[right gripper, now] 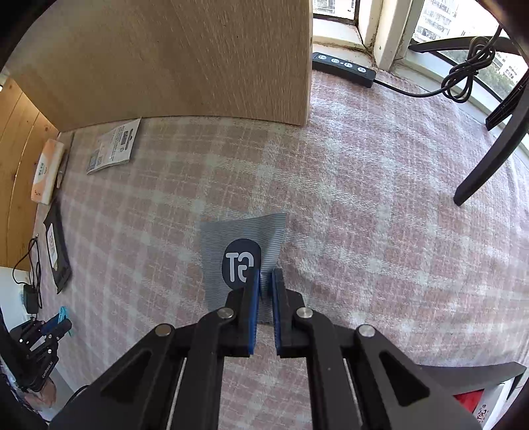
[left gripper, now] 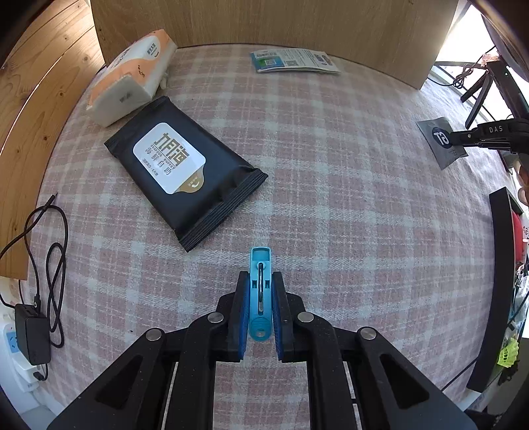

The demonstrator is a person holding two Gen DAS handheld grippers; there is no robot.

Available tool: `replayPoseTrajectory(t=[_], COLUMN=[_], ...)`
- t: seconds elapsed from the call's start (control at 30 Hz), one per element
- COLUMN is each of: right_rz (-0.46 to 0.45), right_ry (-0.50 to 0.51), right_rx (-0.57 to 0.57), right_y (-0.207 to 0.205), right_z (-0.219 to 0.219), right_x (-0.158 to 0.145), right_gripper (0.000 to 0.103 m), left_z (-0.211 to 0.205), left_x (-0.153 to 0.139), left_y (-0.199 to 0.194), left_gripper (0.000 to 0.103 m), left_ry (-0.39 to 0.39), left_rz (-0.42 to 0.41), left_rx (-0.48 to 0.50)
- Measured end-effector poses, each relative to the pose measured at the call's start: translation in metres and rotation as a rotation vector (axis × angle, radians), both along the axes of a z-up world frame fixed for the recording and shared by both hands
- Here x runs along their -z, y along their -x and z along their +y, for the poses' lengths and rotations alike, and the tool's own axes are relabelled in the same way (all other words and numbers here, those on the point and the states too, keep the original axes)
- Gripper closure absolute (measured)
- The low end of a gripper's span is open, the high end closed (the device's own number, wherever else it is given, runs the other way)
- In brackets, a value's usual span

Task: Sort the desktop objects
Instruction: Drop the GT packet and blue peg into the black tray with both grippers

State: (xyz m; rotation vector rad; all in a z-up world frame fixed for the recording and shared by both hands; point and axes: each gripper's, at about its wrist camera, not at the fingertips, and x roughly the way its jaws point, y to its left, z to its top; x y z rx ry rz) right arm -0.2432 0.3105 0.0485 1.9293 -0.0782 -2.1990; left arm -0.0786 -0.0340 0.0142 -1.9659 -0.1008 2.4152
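Note:
My left gripper (left gripper: 260,281) is shut on a light-blue utility knife (left gripper: 260,268), which it holds just above the pink plaid tablecloth (left gripper: 330,198). My right gripper (right gripper: 265,281) is shut on the edge of a grey sachet with a dark round "GT" label (right gripper: 243,251); it also shows in the left wrist view (left gripper: 439,139) at the right. A black wet-wipes pack (left gripper: 185,172) lies left of centre. An orange-and-white tissue pack (left gripper: 132,76) lies at the back left. A flat printed packet (left gripper: 294,61) lies by the back wooden panel.
Wooden panels (left gripper: 264,20) wall the back and left. A black charger with its cable (left gripper: 31,334) sits at the left edge. A black power strip (right gripper: 344,67) and a black stand leg (right gripper: 489,149) are at the right by the window. A black tray edge (left gripper: 499,281) stands at the right.

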Motion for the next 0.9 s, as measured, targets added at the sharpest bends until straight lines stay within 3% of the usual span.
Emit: replayPoseTrajectory(t=[0.23,0.43,0.5,0.53,0.57,0.9], right_rz=[0.047,0.094,0.106,0.113,0.117,0.16], right_ry=[0.051,0.077,0.068,0.066,0.069,0.084], right_rx=[0.007,-0.008,-0.01,-0.009,-0.006,0.13], right_y=[-0.015,-0.043,-0.041,-0.046,-0.059,-0.126], right_z=[-0.003,0.036,0.035,0.041,0.02,0.092], right_x=[-0.024,-0.068,-0.064,-0.071,-0.056,-0.073], right_gripper=[0.096,0.096,0.096,0.096,0.096,0.096], left_z=[-0.021,-0.039,-0.036,-0.032,-0.03,0.073], left_x=[-0.014,-0.025,-0.031,-0.035,-0.04,-0.081], left_y=[-0.016,-0.026,-0.029,-0.031,-0.032,-0.034], left_gripper=[0.092,0.092,0.092,0.092,0.092,0.092], left_ry=[0.003,-0.012,-0.007,-0.004,-0.005,-0.052], left_rz=[0.031,0.037,0.049,0.056,0.064,0.142], left_rx=[-0.019,-0.046,-0.029,-0.019,-0.001,0.255])
